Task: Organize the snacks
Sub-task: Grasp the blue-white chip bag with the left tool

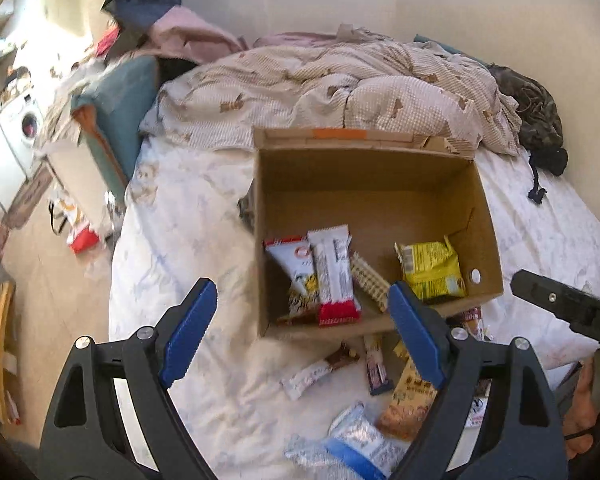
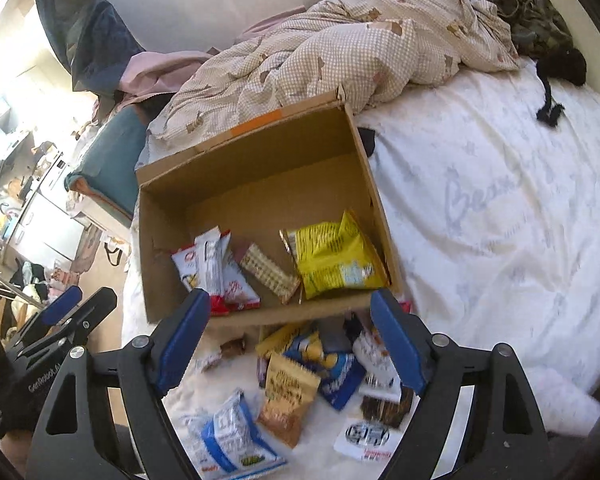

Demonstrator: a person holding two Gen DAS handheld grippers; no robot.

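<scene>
Loose packets are lying closest to the lenses — a blue-and-white packet (image 2: 236, 436) just under the right gripper (image 2: 290, 342), a tan pouch (image 2: 288, 396) beside it, and a blue bag (image 2: 332, 364) partly under a white wrapper (image 2: 374, 354). They are sitting in a heap on the white bed sheet (image 2: 480, 216), right at the near wall of the cardboard box (image 2: 260, 152), probably so that each one needs only a short lift over the edge.

Both claws are hanging spread wide and gripping nothing. The left gripper (image 1: 302, 322) is hovering over the box's near rim and the sheet in front of it, where a white-and-brown bar (image 1: 316, 370) and a dark slim bar (image 1: 376, 368) are waiting.

Inside the box several snacks are already resting against the near wall: a yellow bag (image 2: 332, 256) leaning in the right corner, a pale wafer pack (image 2: 270, 274) in the middle, and red-and-white bars (image 2: 216, 268) at the left. They seem to be gathering there because the box is tilting toward the cameras on the soft mattress, though that is a judgement.

Sorting looks partly done — more packets are lying outside than inside. A rumpled checked duvet (image 1: 340, 88) is lying just behind the box, seemingly touching its far flap.
</scene>
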